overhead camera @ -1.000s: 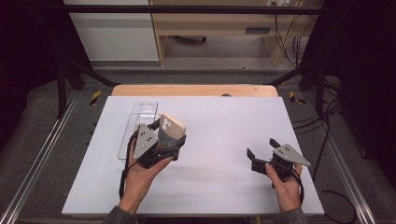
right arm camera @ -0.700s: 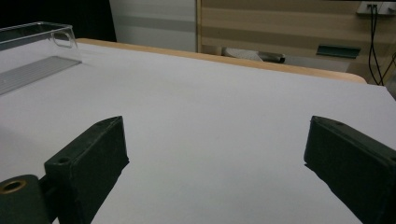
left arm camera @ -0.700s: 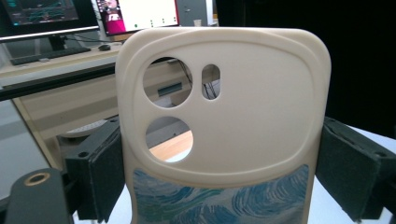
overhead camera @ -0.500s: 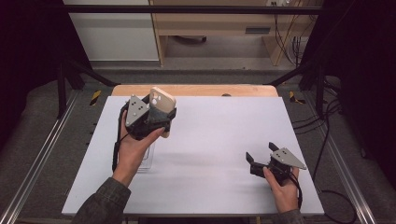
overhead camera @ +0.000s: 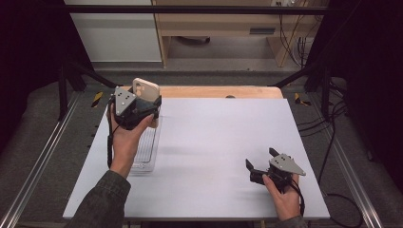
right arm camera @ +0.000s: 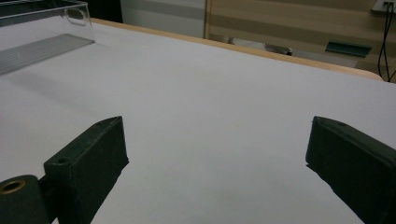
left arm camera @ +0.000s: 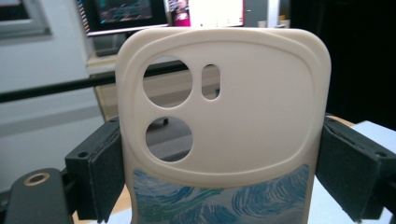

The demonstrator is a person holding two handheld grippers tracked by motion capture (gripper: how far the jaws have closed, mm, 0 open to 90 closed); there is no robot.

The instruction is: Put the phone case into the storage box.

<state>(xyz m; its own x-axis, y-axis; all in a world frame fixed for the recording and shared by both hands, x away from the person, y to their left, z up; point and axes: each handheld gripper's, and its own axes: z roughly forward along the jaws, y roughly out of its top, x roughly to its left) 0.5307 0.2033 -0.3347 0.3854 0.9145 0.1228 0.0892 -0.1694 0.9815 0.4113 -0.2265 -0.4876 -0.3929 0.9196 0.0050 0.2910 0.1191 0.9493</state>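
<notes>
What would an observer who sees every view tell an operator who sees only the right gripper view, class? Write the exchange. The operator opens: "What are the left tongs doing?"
Observer: The left tongs are shut on a cream phone case, with one jaw on each long side.
Operator: Where is that on the table?
Observer: In the high view the case is held upright at the far left of the table, by the far end of the clear tray.
Operator: Any markings on the case?
Observer: It has two round holes and a small slot near the top, and a blue swirl pattern lower down.
</notes>
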